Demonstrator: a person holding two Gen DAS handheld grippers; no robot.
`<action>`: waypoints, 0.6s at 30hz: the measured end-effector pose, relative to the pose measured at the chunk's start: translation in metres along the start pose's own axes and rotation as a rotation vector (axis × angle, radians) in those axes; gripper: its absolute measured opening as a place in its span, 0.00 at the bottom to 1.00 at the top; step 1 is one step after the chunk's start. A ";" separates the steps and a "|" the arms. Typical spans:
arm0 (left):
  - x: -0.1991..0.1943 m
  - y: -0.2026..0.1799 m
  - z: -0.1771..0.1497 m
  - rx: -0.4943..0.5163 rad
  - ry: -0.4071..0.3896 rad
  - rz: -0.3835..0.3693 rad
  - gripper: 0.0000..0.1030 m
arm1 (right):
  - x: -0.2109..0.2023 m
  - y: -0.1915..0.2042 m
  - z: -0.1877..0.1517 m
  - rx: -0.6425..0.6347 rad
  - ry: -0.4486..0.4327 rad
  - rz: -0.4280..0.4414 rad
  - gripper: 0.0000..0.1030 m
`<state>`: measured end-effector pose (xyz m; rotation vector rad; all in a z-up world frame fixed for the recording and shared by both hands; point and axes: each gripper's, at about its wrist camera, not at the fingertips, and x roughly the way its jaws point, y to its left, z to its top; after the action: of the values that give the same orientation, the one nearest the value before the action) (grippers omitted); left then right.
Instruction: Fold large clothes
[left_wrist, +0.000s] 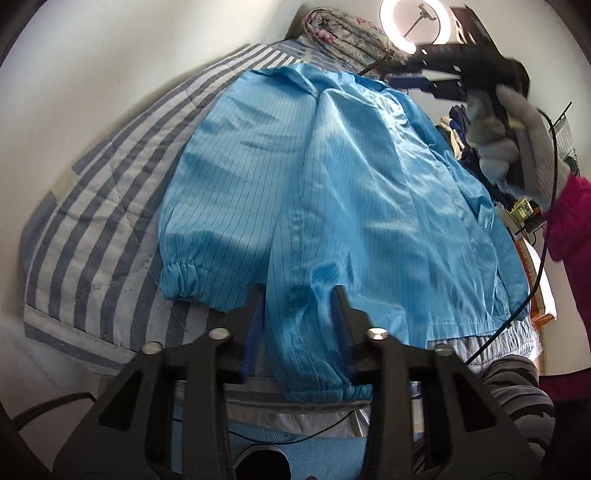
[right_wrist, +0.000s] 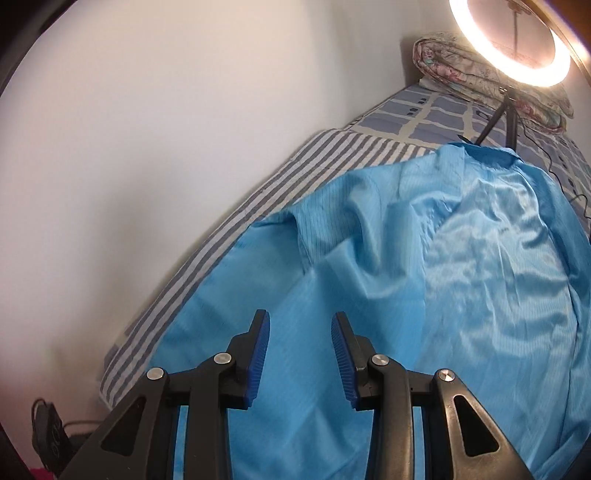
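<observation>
Light-blue pinstriped jacket (left_wrist: 332, 206) lay partly folded on bed; left hand-held gripper (left_wrist: 299, 332) pinched its elastic-cuffed sleeve (left_wrist: 314, 350); right hand-held gripper (right_wrist: 300, 354) spread, empty.

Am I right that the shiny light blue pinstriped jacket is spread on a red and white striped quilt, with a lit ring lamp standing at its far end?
Not quite: the striped quilt under the shiny light blue pinstriped jacket is grey-blue and white, not red and white. The right wrist view shows it plainly. The lit ring lamp does stand at the far end.
</observation>
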<state>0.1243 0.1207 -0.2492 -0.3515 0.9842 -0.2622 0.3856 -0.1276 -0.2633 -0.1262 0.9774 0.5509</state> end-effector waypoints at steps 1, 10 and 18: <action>0.002 0.001 0.000 -0.008 0.000 -0.005 0.18 | 0.009 -0.001 0.006 -0.003 0.002 -0.002 0.35; -0.006 0.008 0.001 -0.006 -0.031 -0.038 0.01 | 0.080 0.009 0.050 -0.047 0.074 -0.033 0.35; -0.019 0.011 0.004 -0.025 -0.059 -0.062 0.01 | 0.130 0.025 0.066 -0.105 0.137 -0.101 0.33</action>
<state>0.1177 0.1383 -0.2369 -0.4112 0.9206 -0.2943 0.4793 -0.0334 -0.3289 -0.3086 1.0694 0.5054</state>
